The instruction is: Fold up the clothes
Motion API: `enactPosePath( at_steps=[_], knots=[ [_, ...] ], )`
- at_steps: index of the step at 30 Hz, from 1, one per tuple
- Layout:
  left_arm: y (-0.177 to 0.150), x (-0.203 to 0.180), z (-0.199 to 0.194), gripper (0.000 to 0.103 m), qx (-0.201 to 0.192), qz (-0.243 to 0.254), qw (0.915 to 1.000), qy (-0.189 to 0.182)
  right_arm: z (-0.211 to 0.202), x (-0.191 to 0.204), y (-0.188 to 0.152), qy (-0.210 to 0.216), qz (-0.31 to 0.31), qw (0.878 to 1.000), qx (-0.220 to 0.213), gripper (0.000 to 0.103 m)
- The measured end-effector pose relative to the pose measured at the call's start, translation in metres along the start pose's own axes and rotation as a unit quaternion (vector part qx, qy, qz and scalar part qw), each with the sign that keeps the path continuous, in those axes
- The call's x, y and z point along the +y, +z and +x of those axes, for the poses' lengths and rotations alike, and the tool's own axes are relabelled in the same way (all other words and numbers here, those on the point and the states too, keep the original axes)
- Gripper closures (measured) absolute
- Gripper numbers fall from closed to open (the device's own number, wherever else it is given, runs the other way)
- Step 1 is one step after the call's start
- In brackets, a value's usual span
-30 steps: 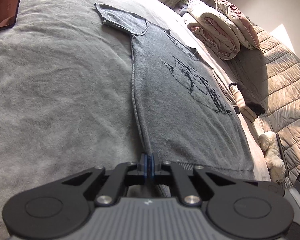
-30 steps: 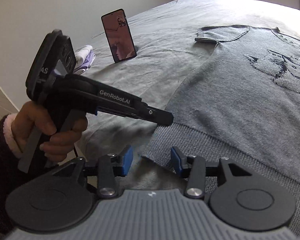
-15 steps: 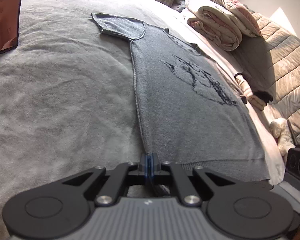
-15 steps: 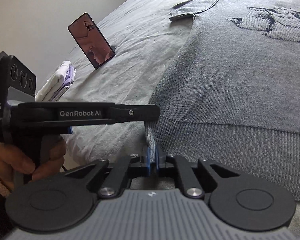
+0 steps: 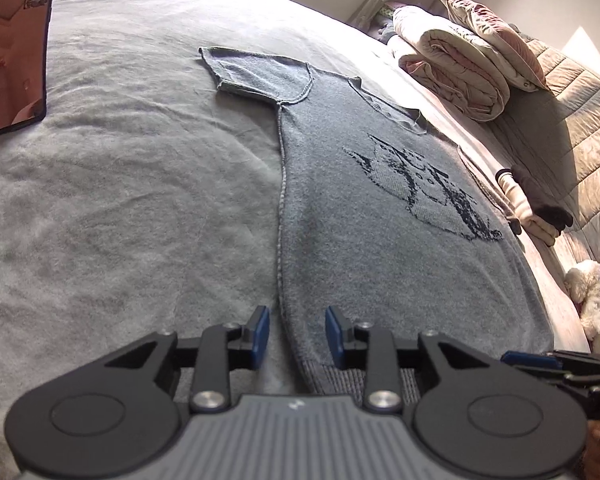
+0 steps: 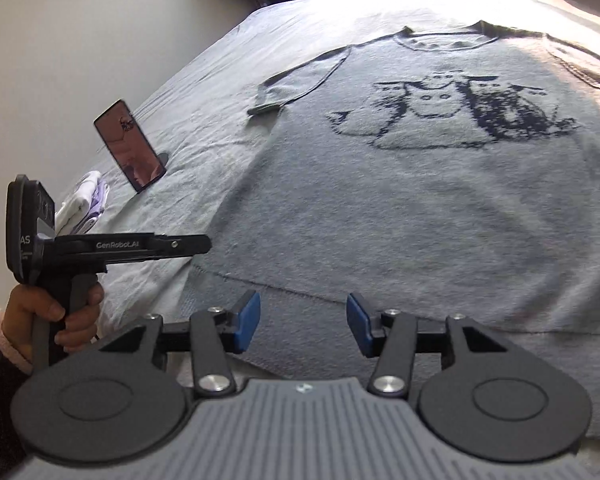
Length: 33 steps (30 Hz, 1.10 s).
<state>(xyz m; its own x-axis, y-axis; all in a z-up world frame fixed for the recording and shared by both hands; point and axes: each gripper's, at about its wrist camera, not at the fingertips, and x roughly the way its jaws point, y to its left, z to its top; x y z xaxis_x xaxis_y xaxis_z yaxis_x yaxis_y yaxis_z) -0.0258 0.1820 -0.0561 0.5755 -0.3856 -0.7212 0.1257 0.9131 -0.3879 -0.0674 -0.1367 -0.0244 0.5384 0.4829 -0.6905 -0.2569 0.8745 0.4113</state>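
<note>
The grey sweater (image 6: 400, 208) lies flat and unfolded on the bed (image 5: 120, 200) (every fold remains), with the left claw (image 5: 297, 337) and right claw (image 6: 302, 323) both opening, pinching nothing.

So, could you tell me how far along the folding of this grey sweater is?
Done: the grey sweater lies spread flat, face up, on the bed. In hand: nothing; the left gripper and right gripper are both opening at the hem, pads clear of the knit. Left: every fold; sleeves and body are still unfolded.
</note>
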Motion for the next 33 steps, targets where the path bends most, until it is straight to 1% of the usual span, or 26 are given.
enactPosePath(
  at_steps=[2,4,5,7,11,13,15,17,19,22,25,27,28,29,30,31,32,33],
  knots=[
    [0.008,-0.001,0.006,0.064,-0.006,-0.001,1.0000,0.006,-0.015,-0.034,0.009,-0.022,0.033,0.999,-0.021,0.050],
    [0.018,0.002,0.014,0.062,-0.012,-0.014,0.9998,0.009,-0.027,-0.068,0.018,-0.036,0.072,0.996,-0.044,0.050],
    [0.024,0.005,0.018,0.061,-0.012,-0.028,0.9995,0.010,-0.032,-0.085,0.022,-0.044,0.089,0.994,-0.054,0.050],
    [0.036,0.010,0.026,0.061,-0.011,-0.058,0.9982,0.010,-0.040,-0.121,0.031,-0.064,0.130,0.986,-0.076,0.050],
    [0.066,0.008,0.045,0.060,-0.029,-0.060,0.9969,0.042,-0.040,-0.187,0.050,-0.086,0.202,0.970,-0.101,0.050],
    [0.081,0.006,0.055,0.060,-0.038,-0.060,0.9957,0.059,-0.036,-0.213,0.059,-0.090,0.235,0.962,-0.111,0.050],
    [0.093,0.008,0.068,0.060,-0.053,-0.066,0.9941,0.068,-0.029,-0.239,0.065,-0.087,0.268,0.952,-0.123,0.050],
    [0.105,0.011,0.081,0.059,-0.067,-0.073,0.9921,0.077,-0.023,-0.260,0.070,-0.074,0.296,0.942,-0.137,0.053],
    [0.112,0.015,0.090,0.059,-0.084,-0.090,0.9898,0.072,-0.019,-0.273,0.075,-0.053,0.321,0.933,-0.156,0.053],
    [0.120,0.023,0.100,0.059,-0.112,-0.122,0.9842,0.063,-0.013,-0.289,0.082,-0.040,0.353,0.917,-0.180,0.053],
    [0.124,0.030,0.105,0.062,-0.142,-0.154,0.9766,0.051,-0.007,-0.303,0.090,-0.028,0.372,0.905,-0.204,0.054],
    [0.125,0.034,0.108,0.068,-0.158,-0.173,0.9711,0.046,-0.004,-0.309,0.094,-0.025,0.377,0.901,-0.213,0.056],
    [0.125,0.036,0.110,0.076,-0.163,-0.179,0.9693,0.045,-0.003,-0.310,0.096,-0.026,0.376,0.901,-0.215,0.063],
    [0.125,0.038,0.111,0.083,-0.165,-0.183,0.9683,0.042,-0.001,-0.311,0.098,-0.027,0.369,0.904,-0.213,0.075],
    [0.123,0.040,0.113,0.086,-0.166,-0.185,0.9679,0.037,0.000,-0.311,0.100,-0.026,0.358,0.909,-0.210,0.081],
    [0.121,0.041,0.113,0.101,-0.167,-0.179,0.9688,0.035,0.000,-0.310,0.101,-0.028,0.345,0.915,-0.208,0.093],
    [0.120,0.043,0.114,0.101,-0.169,-0.172,0.9699,0.034,0.000,-0.309,0.101,-0.032,0.331,0.920,-0.206,0.095],
    [0.118,0.044,0.114,0.101,-0.170,-0.165,0.9710,0.032,-0.003,-0.308,0.102,-0.050,0.321,0.921,-0.214,0.096]
  ],
)
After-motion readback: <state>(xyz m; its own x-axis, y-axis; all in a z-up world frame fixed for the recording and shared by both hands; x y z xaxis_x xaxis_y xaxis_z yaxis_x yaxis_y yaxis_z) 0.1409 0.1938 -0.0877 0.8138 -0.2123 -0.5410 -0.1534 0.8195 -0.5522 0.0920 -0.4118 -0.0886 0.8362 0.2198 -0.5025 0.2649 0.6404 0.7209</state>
